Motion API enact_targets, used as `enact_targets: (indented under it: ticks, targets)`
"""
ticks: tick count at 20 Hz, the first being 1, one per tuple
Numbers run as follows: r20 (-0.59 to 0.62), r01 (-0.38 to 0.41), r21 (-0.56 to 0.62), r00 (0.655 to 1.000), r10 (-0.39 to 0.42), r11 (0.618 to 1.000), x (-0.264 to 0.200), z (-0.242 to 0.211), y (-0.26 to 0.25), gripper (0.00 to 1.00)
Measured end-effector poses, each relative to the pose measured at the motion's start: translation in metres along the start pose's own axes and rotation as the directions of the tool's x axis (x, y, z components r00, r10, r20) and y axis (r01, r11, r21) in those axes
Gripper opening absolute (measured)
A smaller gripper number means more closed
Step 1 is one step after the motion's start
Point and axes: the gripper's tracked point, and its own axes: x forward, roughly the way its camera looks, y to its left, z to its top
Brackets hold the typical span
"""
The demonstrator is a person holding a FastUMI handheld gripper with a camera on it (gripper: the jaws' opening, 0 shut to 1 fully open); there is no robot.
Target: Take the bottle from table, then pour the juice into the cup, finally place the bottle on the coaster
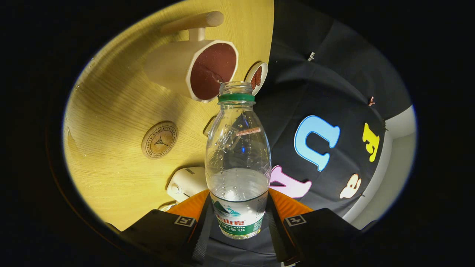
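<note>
Gripper [238, 218] clamps the clear plastic bottle [238, 163].
Its open mouth sits at the brown-lined cream cup [193, 68]; round wooden coaster [159, 139] lies beside.

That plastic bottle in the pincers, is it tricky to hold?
Probably a bit. The bottle looks thin and clear, so the gripper clamping it could dent it. Part full, it seems light, its water free to slosh. With the open neck tilted toward the cup, jolts might spill.

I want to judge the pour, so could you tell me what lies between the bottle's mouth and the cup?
Nothing: in the gripper view, the bottle, clamped in the gripper, has its open mouth right at the cup rim.
</note>
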Motion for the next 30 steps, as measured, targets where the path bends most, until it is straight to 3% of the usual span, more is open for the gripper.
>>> enact_targets:
  ticks: [9,20,26,30]
  targets:
    - [0.035,0.042,-0.087,0.999,-0.039,0.995,0.000,0.004,-0.010,0.72]
    - [0.057,0.033,-0.067,0.998,-0.029,0.997,0.004,0.001,-0.011,0.72]
    - [0.097,-0.050,0.155,0.995,0.035,0.987,0.006,0.003,0.012,0.72]
    - [0.167,-0.145,0.346,0.982,0.091,0.927,0.000,0.015,0.037,0.72]
